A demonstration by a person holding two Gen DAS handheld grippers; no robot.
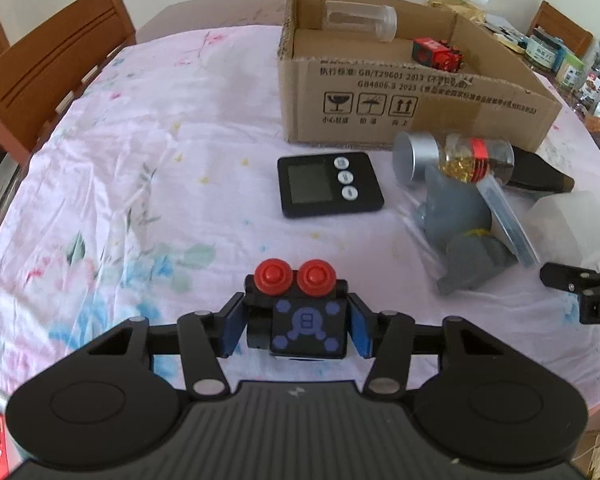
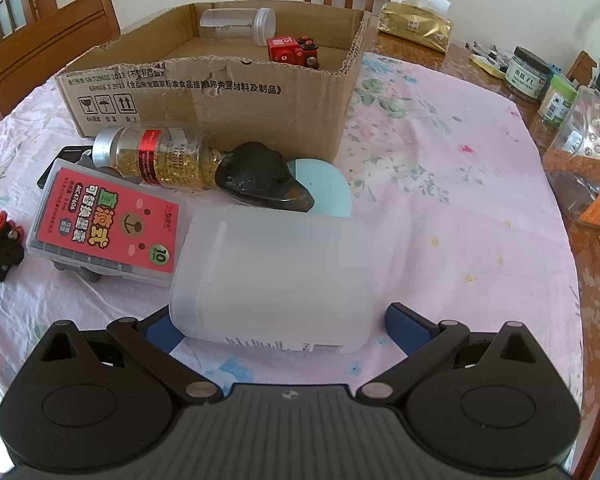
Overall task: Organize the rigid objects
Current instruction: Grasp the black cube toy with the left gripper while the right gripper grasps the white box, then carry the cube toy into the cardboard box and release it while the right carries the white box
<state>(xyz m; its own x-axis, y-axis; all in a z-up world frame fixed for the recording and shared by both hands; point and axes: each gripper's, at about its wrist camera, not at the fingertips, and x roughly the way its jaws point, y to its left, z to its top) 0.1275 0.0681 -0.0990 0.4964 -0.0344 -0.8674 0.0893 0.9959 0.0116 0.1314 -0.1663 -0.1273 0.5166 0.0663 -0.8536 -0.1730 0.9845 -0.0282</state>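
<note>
Only leftward, left gripper [image 1: 296, 326] clamped on black cube toy [image 1: 300, 320]; right gripper [image 2: 288, 326] wide around frosted container [image 2: 272, 276].

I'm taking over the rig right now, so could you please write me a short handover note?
Left gripper: jaws shut on the black toy block with red knobs.
Right gripper: jaws open around the frosted plastic container, not clamped.
Done: clear jar and red toy train lie in the cardboard box.
Left: timer, glitter bottle, refill case, black item, grey toy.
</note>
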